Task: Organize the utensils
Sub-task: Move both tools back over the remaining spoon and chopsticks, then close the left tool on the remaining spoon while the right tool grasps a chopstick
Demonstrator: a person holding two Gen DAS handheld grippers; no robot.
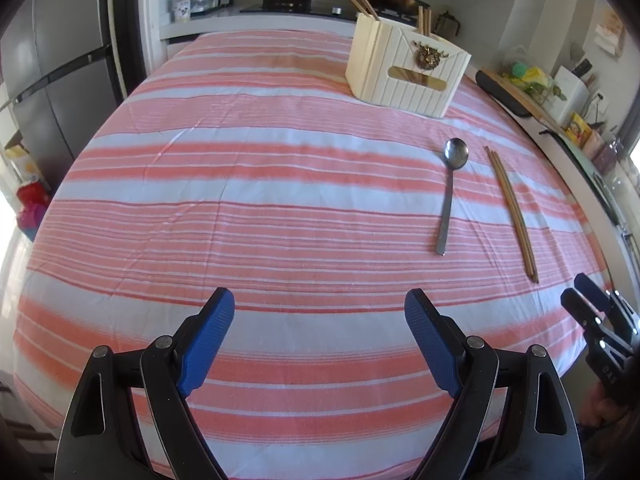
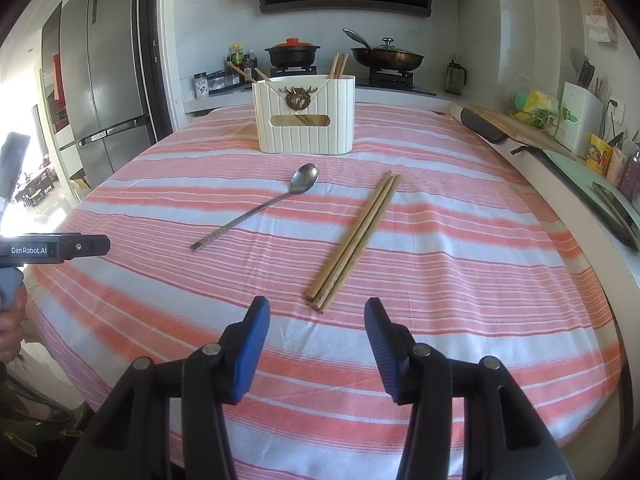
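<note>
A metal spoon [image 1: 451, 192] [image 2: 264, 206] and a pair of wooden chopsticks [image 1: 512, 212] [image 2: 354, 238] lie side by side on the striped tablecloth. A cream utensil holder [image 1: 404, 66] [image 2: 306, 120] stands upright beyond them with several chopsticks in it. My left gripper [image 1: 320, 308] is open and empty above the cloth, left of the spoon. My right gripper [image 2: 318, 316] is open and empty just short of the chopsticks' near ends; it also shows at the right edge of the left wrist view [image 1: 580, 296].
The table [image 1: 240, 200] [image 2: 460, 260] has a pink and white striped cloth. A stove with a black pot [image 2: 294, 53] and a wok [image 2: 386, 56] stands behind it. A counter with a cutting board [image 2: 516, 126] and clutter runs along the right. A fridge [image 2: 104, 88] stands left.
</note>
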